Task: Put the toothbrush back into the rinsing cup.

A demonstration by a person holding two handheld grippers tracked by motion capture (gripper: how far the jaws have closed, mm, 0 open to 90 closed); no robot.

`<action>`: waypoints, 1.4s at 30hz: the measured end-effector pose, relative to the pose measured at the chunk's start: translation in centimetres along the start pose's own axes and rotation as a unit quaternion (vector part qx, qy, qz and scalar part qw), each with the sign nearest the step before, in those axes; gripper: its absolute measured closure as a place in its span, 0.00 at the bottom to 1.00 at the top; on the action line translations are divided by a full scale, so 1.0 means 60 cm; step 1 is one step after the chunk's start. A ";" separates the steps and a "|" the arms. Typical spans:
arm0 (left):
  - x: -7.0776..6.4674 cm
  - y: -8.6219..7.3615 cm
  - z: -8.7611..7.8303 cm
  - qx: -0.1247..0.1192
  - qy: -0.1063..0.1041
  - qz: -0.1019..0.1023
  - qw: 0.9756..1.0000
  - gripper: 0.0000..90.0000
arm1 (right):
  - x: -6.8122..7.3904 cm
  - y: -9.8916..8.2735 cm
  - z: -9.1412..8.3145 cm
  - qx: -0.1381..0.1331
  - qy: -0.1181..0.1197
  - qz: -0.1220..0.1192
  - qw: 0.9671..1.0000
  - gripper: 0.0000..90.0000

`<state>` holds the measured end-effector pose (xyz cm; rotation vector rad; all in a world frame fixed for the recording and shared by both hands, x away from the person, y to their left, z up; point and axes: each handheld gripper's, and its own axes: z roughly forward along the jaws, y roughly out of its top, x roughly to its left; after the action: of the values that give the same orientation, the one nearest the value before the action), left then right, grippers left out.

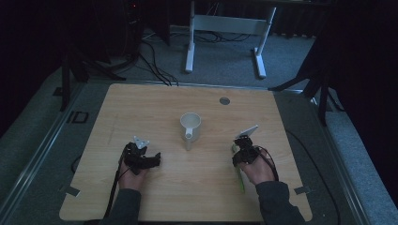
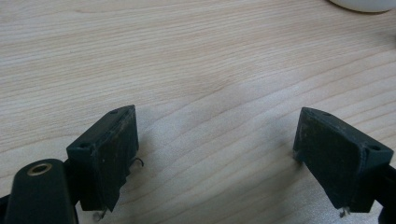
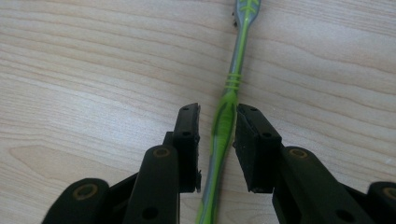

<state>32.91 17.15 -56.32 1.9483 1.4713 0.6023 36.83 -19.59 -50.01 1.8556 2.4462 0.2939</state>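
Observation:
A green and grey toothbrush [image 3: 232,79] lies flat on the wooden table [image 1: 155,108], its head pointing away from me. My right gripper [image 3: 217,112] is low over its handle with one jaw on each side. The jaws stand slightly apart and a gap shows beside the left pad [image 3: 189,140], so it is open. In the high view the right gripper [image 1: 244,151] is at the front right, with the toothbrush [image 1: 241,182] passing under the hand. A white mug [image 1: 190,125] stands mid-table. My left gripper [image 2: 217,114] is open wide over bare wood, at the front left [image 1: 142,157].
The mug's base [image 2: 362,4] shows at the top right of the left gripper view. A round grey grommet [image 1: 224,101] sits near the table's far edge. White desk legs [image 1: 225,28] and cables lie on the floor beyond. Tape marks the front corners.

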 end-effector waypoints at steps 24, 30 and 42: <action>0.000 0.000 0.000 0.000 0.000 0.000 1.000 0.16 | 0.001 0.001 0.016 0.018 -0.009 -0.002 1.000 0.79; 0.000 0.000 0.000 0.000 0.000 0.000 1.000 0.16 | 0.003 0.002 0.021 0.023 -0.018 -0.003 1.000 0.80; 0.000 0.000 0.000 0.000 0.000 0.000 1.000 0.16 | 0.005 0.004 0.028 0.033 -0.028 -0.006 0.999 0.83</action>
<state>32.91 17.15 -56.32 1.9477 1.4710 0.6022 37.26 -19.07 -51.58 1.8473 2.4569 0.1606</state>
